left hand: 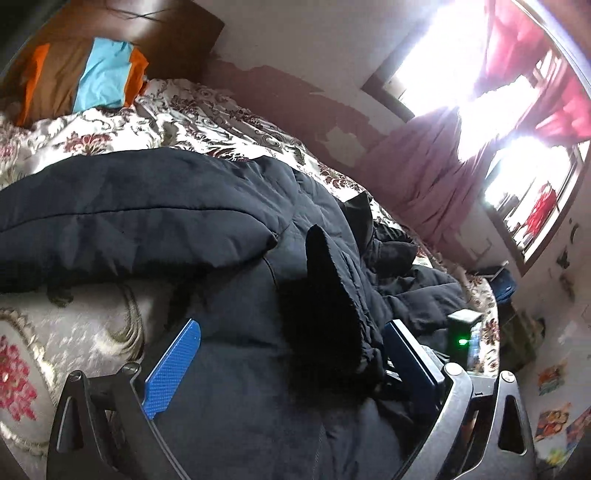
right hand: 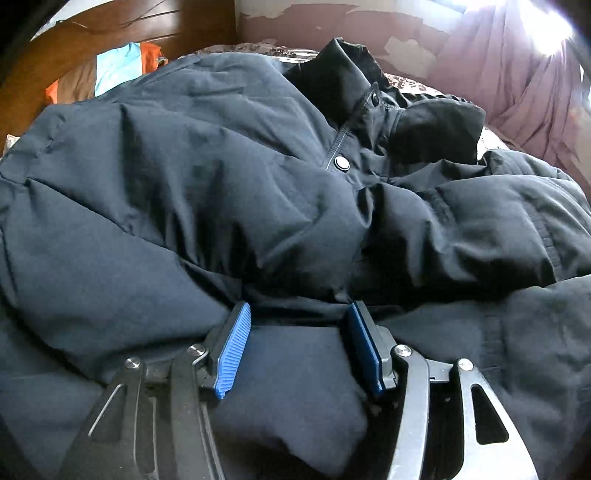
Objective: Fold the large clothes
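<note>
A large dark navy puffer jacket point(left hand: 155, 206) lies bunched on a bed with a floral cover point(left hand: 207, 118). My left gripper point(left hand: 291, 325) is open, its blue pads wide apart, with jacket fabric and a black lining flap point(left hand: 325, 295) lying between the jaws. In the right wrist view the jacket point(right hand: 184, 177) fills the frame, with its black collar point(right hand: 343, 85) and a snap button point(right hand: 341, 163) at the top. My right gripper point(right hand: 297, 314) is open, jaws apart, pressed against a fold of the jacket, with fabric between the pads.
A brown, blue and orange pillow point(left hand: 88, 77) leans on the wooden headboard point(left hand: 166, 26). A pink curtain point(left hand: 436, 173) hangs by a bright window point(left hand: 461, 66) along the far wall. The other gripper's body with a green light point(left hand: 461, 339) shows at right.
</note>
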A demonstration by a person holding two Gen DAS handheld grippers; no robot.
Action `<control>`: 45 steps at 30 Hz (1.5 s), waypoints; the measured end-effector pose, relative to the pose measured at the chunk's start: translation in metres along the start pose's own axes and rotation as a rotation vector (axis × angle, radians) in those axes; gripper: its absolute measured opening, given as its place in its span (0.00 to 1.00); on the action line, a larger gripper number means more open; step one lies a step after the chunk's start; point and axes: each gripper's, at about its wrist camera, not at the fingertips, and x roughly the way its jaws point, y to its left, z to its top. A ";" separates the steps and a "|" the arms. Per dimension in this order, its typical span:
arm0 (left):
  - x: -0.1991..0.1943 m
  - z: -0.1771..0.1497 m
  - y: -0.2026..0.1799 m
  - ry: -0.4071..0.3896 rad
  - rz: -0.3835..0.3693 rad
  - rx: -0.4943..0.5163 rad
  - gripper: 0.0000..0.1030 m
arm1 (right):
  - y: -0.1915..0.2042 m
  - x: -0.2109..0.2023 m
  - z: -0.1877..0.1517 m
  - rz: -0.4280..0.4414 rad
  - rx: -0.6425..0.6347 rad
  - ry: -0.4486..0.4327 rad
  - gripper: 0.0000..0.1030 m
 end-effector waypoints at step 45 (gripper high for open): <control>-0.091 -0.019 0.271 -0.325 -0.062 -0.872 0.25 | 0.102 -0.018 0.055 0.096 0.213 -0.224 0.97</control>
